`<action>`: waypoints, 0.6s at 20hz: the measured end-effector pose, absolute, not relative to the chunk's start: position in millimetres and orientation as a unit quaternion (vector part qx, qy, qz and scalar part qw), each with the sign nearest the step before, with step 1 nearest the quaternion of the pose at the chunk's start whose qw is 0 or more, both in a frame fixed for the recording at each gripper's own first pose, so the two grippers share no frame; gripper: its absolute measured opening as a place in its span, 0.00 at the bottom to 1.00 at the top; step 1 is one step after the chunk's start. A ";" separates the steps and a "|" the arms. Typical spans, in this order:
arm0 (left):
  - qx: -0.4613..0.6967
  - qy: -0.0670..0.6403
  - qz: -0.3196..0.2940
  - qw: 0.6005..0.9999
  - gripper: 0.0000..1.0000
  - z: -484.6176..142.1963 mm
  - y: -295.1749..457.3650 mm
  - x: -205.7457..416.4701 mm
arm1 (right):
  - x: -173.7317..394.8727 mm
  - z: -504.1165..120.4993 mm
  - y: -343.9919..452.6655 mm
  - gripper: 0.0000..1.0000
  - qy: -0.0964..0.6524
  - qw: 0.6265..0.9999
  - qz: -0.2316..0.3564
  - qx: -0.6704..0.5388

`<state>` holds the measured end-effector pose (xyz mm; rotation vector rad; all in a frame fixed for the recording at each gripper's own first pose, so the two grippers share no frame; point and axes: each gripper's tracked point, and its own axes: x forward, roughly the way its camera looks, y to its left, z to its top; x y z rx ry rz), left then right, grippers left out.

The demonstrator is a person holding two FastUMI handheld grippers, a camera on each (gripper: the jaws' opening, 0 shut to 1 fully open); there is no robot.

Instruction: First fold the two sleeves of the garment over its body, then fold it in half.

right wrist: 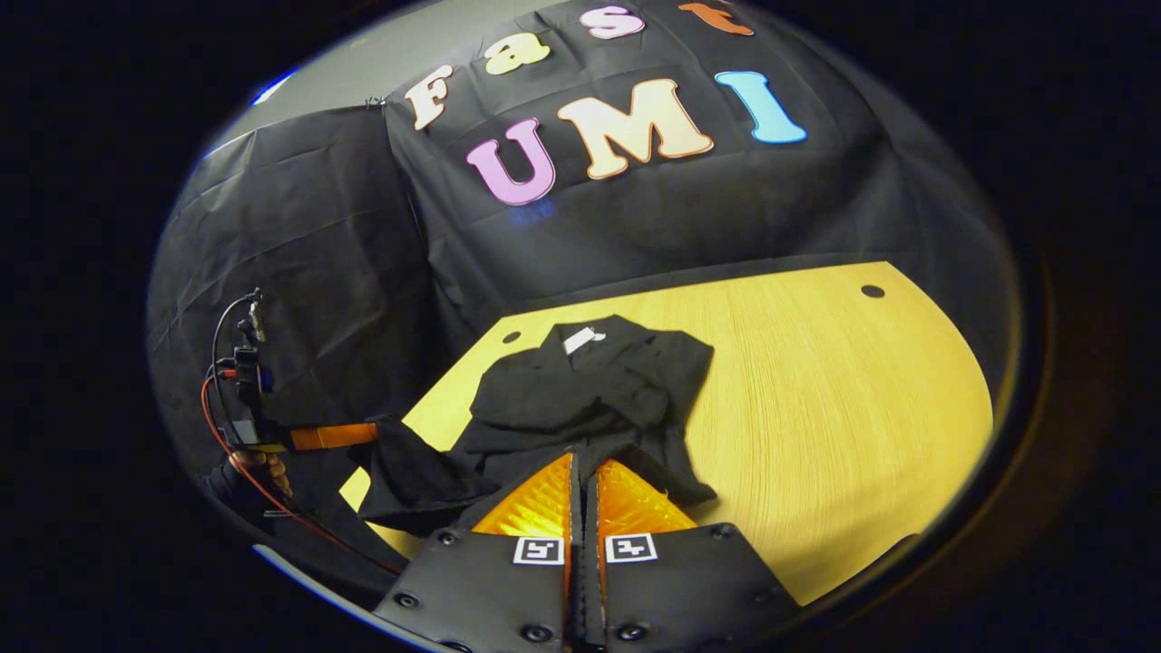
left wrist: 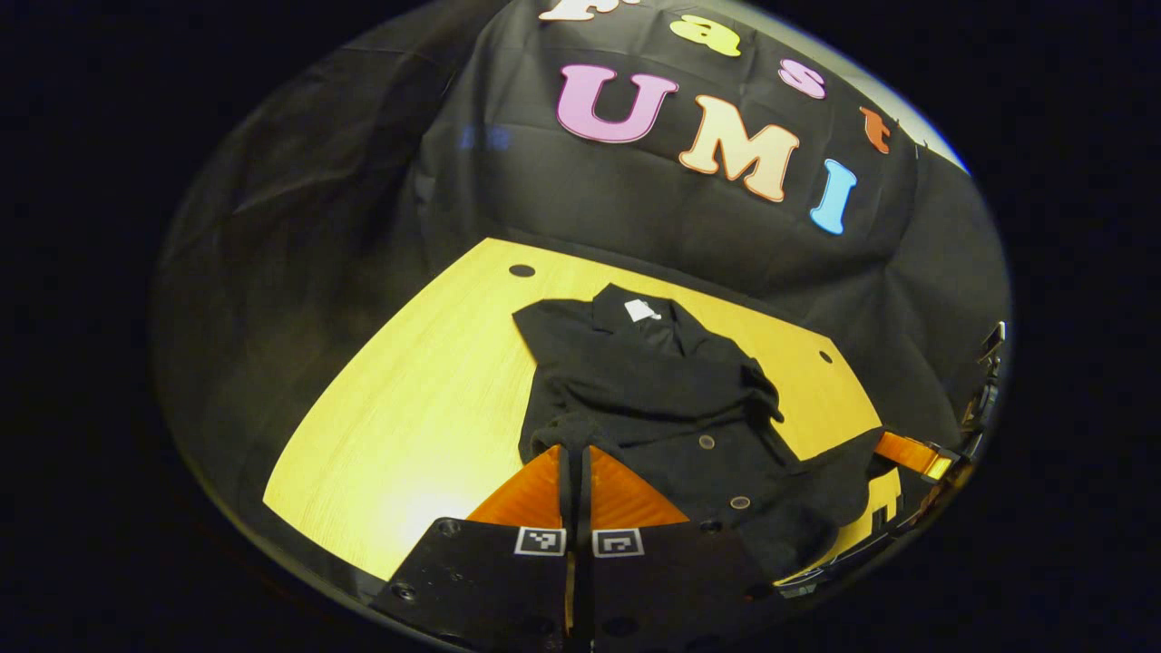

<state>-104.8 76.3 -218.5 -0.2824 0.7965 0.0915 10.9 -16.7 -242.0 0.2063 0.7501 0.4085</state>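
Observation:
A black buttoned garment [left wrist: 653,381] lies on the yellow wooden table [left wrist: 408,408], its collar and white label [left wrist: 641,310] at the far end. Both sleeves sit bunched over its body. My left gripper [left wrist: 575,451] is shut on the near hem, black cloth pinched between its orange fingers. To the right, the right gripper [left wrist: 893,446] holds the hem's other corner, lifted off the table edge. In the right gripper view the garment [right wrist: 590,390] spreads ahead of my right gripper [right wrist: 580,458], which is shut on its hem. The left gripper [right wrist: 367,434] pinches the raised corner at the left.
The table [right wrist: 816,390] has bare wood to the right of the garment and small round holes [right wrist: 873,291] near its far corners. A hand [right wrist: 258,462] holds the left gripper, with red and black cables above it. The black cloth wall stands behind the table.

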 end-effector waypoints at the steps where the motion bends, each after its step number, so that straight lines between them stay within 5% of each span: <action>1: -0.133 0.380 0.042 0.914 0.00 -217.3 79.1 -94.3 | 19.1 -236.6 -14.3 0.02 0.357 0.907 0.198 0.100; 12: -0.129 0.345 0.027 0.929 0.00 -216.2 105.3 0.8 | 111.5 -212.8 1.9 0.02 0.321 0.924 0.186 0.096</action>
